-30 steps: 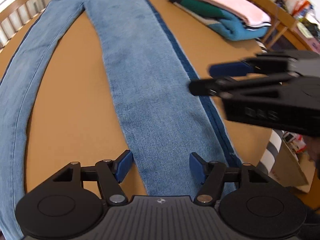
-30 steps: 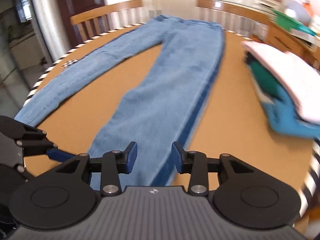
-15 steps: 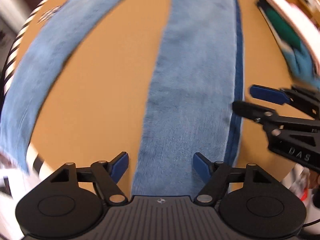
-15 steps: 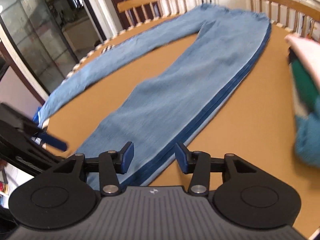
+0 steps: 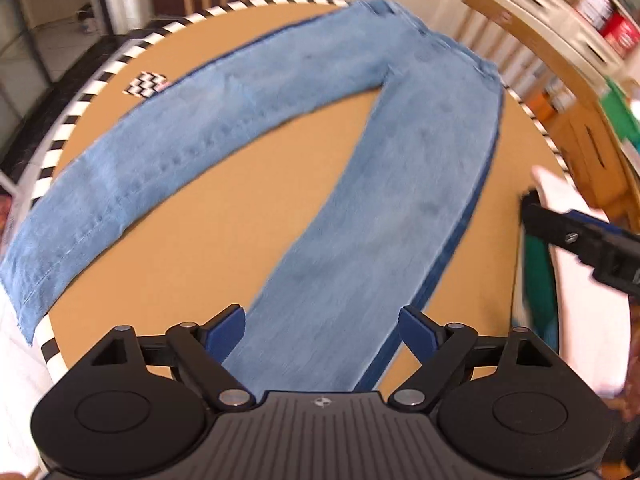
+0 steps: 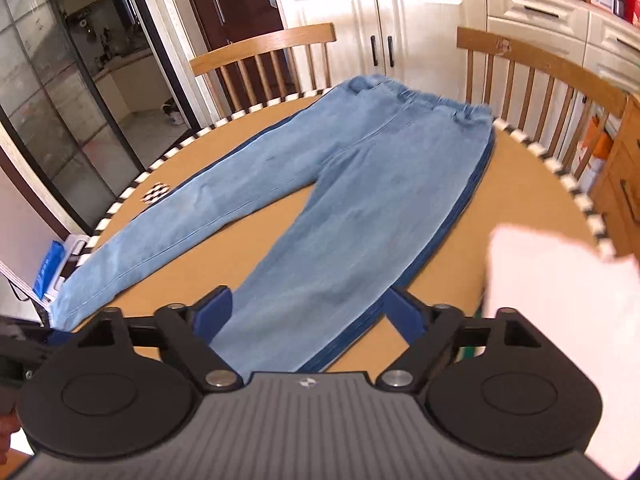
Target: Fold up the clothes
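Observation:
Light blue jeans (image 5: 360, 184) (image 6: 340, 208) with a dark blue side stripe lie flat on the round brown table (image 5: 240, 208) (image 6: 520, 200), legs spread in a V, waistband at the far edge. My left gripper (image 5: 322, 326) hovers above the near end of the right leg, jaws opening, nothing pressed between the blue pads. My right gripper (image 6: 306, 312) hangs over that same leg end, jaws opening wide, holding nothing. The right gripper's fingers (image 5: 560, 228) show at the right edge of the left wrist view. The left leg's hem hangs over the table's left rim.
A stack of folded clothes (image 5: 568, 260) (image 6: 560, 300), white on top with green below, lies at the table's right. Wooden chairs (image 6: 264, 60) stand behind the table, white cupboards (image 6: 400, 28) beyond. A checkered marker (image 5: 146, 84) sits near the left rim.
Both grippers pulled back and rose from the right leg, so the whole jeans now show. Both jaws widened, the right one a lot. The left view rolled round.

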`<state>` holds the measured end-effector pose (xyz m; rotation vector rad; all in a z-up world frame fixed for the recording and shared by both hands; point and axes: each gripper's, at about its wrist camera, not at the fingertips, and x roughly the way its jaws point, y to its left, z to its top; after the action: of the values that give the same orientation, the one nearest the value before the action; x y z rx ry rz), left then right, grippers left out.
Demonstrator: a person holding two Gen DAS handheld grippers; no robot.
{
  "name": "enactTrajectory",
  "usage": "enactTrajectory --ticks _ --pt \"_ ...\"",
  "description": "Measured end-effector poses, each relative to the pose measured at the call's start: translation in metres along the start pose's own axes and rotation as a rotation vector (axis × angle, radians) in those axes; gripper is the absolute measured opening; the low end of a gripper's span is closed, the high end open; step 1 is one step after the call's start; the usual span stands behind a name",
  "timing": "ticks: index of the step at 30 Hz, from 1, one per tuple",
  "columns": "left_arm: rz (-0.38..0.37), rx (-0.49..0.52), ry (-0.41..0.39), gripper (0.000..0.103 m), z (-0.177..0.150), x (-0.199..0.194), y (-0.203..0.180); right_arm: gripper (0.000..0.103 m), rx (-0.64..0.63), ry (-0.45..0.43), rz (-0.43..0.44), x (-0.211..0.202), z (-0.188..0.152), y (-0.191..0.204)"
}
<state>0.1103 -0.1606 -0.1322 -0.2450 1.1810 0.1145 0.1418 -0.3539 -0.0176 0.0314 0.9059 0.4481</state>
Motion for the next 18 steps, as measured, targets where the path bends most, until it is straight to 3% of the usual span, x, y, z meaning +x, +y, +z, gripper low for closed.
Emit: enactTrajectory --ticks 6,12,18 --pt "0.118 -0.169 -0.040 0.087 0.005 0.016 -0.033 0.084 0.010 0.001 0.141 0.024 0.038 -0.079" --pt "0.196 -0.345 0.018 0.088 -0.009 0.038 -0.066 0.081 0.109 0.044 0.264 0.055 0.067 -0.149" --pt "0.250 -0.445 0.048 0.088 -0.019 0.052 -0.059 0.072 0.152 0.076 0.247 0.088 0.080 -0.179"
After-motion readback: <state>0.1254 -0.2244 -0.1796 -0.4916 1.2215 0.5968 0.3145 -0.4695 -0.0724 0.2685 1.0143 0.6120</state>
